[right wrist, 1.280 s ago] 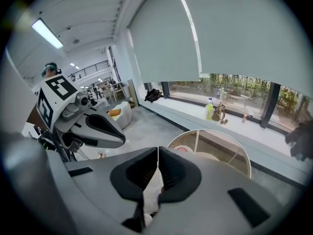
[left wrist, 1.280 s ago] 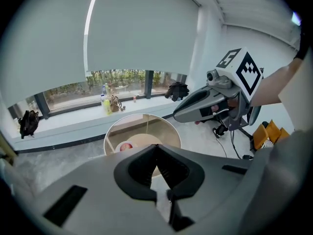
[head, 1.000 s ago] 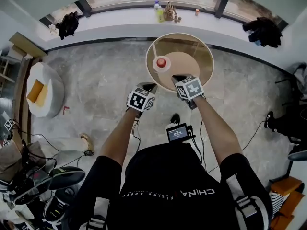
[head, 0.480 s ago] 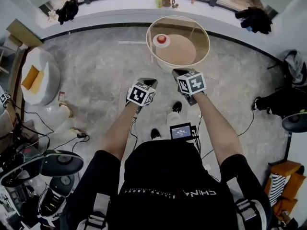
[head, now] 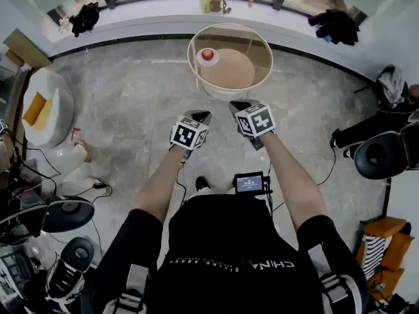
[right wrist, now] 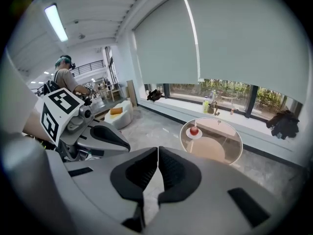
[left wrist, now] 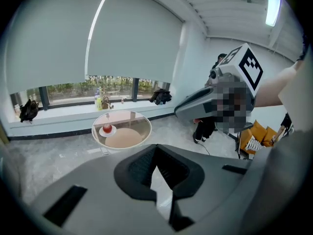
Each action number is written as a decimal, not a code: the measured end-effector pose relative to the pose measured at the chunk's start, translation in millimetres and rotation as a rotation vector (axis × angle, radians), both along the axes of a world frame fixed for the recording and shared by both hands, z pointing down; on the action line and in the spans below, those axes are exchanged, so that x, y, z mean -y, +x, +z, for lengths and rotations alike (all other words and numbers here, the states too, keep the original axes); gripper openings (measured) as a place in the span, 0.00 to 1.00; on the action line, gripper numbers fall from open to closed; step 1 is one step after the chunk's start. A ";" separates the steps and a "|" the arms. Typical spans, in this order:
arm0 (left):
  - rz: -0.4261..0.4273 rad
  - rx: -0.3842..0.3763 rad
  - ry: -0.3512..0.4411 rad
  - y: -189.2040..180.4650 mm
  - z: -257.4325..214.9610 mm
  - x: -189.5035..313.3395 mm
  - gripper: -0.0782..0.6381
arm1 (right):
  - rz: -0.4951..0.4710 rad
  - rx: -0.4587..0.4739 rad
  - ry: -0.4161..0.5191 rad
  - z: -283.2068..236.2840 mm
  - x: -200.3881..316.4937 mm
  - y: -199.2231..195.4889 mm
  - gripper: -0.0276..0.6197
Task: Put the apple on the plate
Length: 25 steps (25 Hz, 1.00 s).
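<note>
**A:** What lies nearest?

**B:** A small black screen (head: 249, 183) at the person's chest, then two bare forearms reaching forward over the grey stone floor (head: 131, 103). Each hand carries a grey tool topped with a marker cube.

**A:** What state are the tools in?

**B:** The left tool (head: 198, 116) is clenched, its jaws tip to tip with nothing between them. The right tool (head: 239, 105), just beside it, is clenched as well and also empty. Both point forward and downward.

**A:** Where is the fruit?

**B:** Further on, well apart from both tools. The red apple (head: 207, 54) sits on a small white plate (head: 200, 60). The plate rests near the far left edge of a round glass-topped surface with a pale wooden rim (head: 256, 44).

**A:** And beyond that?

**B:** A long white window sill (head: 150, 19) carries a yellow-green bottle (head: 205, 2) and heaps of black clothing (head: 336, 25). Off to the left stands a white round pouffe with an orange cushion (head: 57, 113).
</note>
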<state>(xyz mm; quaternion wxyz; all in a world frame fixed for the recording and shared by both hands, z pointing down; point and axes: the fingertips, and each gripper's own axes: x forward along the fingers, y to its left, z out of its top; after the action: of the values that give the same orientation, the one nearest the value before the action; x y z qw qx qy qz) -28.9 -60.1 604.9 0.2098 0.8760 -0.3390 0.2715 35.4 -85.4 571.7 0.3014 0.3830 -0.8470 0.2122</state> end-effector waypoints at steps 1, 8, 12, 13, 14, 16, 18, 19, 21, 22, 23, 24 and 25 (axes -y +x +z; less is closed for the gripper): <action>-0.013 -0.010 -0.003 4.0 0.4 0.3 0.13 | -0.002 0.004 0.005 0.0 -2.3 4.8 0.10; -0.087 -0.012 -0.012 36.3 9.4 -6.1 0.13 | -0.019 -0.012 0.039 6.0 -1.6 45.4 0.09; -0.094 0.036 0.035 40.2 -4.2 7.5 0.13 | -0.029 0.018 0.059 -5.7 3.2 53.3 0.09; -0.095 0.042 0.041 41.1 -7.8 12.0 0.13 | -0.038 0.023 0.060 -7.0 3.1 54.2 0.09; -0.095 0.046 0.047 42.2 -11.3 16.4 0.13 | -0.045 0.026 0.059 -7.5 3.5 54.8 0.09; -0.093 0.051 0.061 45.2 -18.3 24.3 0.13 | -0.049 0.030 0.059 -7.8 6.2 56.2 0.09; -0.090 0.049 0.072 48.9 -23.8 27.0 0.13 | -0.048 0.032 0.059 -7.9 7.2 57.0 0.09; -0.085 0.043 0.079 50.9 -26.8 26.8 0.13 | -0.049 0.030 0.060 -8.4 7.1 56.9 0.09; -0.071 0.031 0.096 53.7 -33.6 25.8 0.13 | -0.053 0.029 0.065 -11.1 7.4 54.8 0.09; -0.064 0.029 0.102 54.3 -36.0 25.2 0.13 | -0.057 0.030 0.066 -12.6 7.6 53.5 0.09; -0.059 0.030 0.104 54.6 -37.4 24.8 0.13 | -0.059 0.030 0.067 -13.9 7.7 52.5 0.09; -0.057 0.029 0.102 54.9 -37.8 24.7 0.13 | -0.061 0.029 0.067 -14.8 7.9 52.1 0.09; -0.059 0.023 0.098 54.9 -37.9 24.7 0.13 | -0.062 0.029 0.066 -15.3 8.0 51.7 0.09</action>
<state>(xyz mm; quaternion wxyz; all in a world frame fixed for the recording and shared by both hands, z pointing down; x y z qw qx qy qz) 26.0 -84.8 567.1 0.1705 0.8717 -0.3799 0.2585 87.1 -93.4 556.4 0.2829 0.3632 -0.8693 0.1803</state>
